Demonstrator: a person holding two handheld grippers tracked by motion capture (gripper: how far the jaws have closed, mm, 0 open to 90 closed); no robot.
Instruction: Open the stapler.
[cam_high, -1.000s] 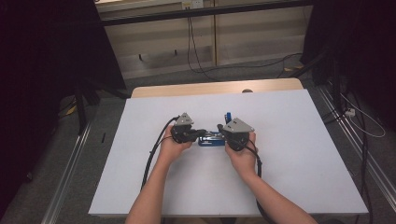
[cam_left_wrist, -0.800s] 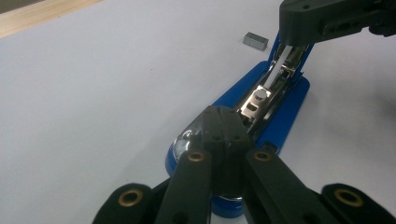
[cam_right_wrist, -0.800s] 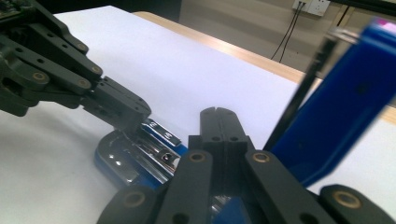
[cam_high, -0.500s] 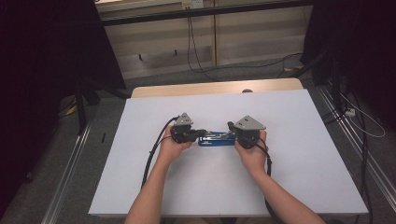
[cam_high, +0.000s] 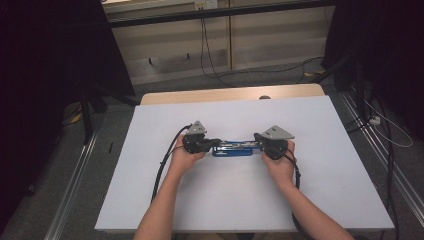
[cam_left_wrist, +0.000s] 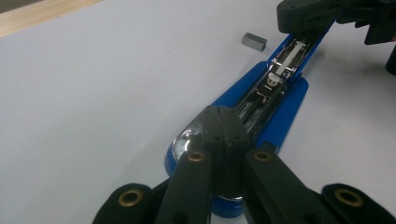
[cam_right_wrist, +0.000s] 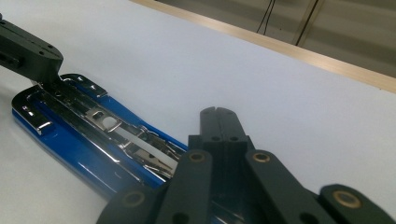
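A small grey block (cam_left_wrist: 254, 40) lies alone on the white counter (cam_high: 320, 130) in the upper right of the left gripper view, just beside the blue stapler (cam_high: 233, 148) — opened out flat, its chrome channel bare, at the centre of the high view. The left tongs (cam_left_wrist: 223, 122) are closed on its rounded end; the right tongs (cam_right_wrist: 219, 122) look closed too, their grip hidden.
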